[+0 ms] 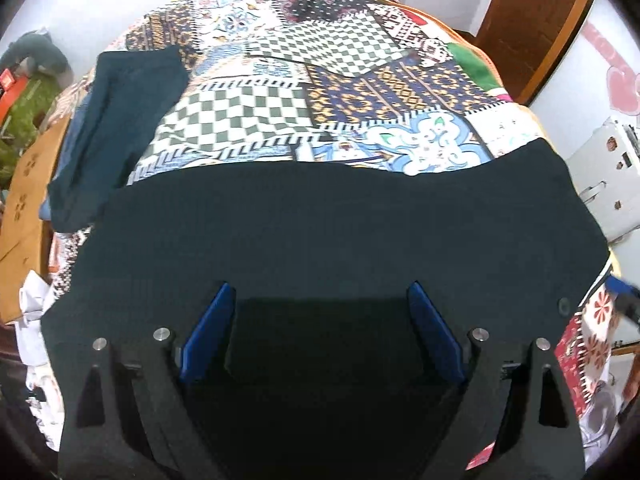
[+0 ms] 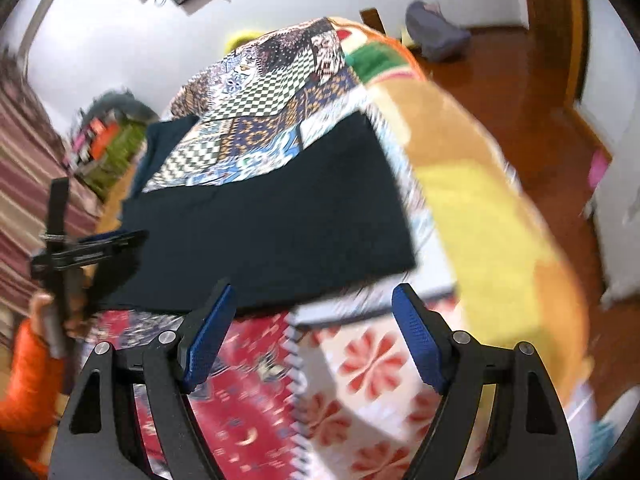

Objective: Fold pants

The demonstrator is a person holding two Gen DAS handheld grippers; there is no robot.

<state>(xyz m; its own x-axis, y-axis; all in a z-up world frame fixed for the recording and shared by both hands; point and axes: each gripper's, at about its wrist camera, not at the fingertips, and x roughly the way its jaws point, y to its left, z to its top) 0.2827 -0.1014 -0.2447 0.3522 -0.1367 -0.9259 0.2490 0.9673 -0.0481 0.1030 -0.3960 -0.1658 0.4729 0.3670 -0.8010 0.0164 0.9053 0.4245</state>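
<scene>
Beneath the released left claw [image 1: 320,312] lie the dark pants [image 1: 320,232], just beyond the released right claw [image 2: 316,312].

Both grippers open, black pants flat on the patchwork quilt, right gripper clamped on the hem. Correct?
Not quite. The right gripper is not clamped on anything: the right wrist view shows its jaws open over the quilt, just off the pants. The left gripper is open too, above the flat pants.
</scene>
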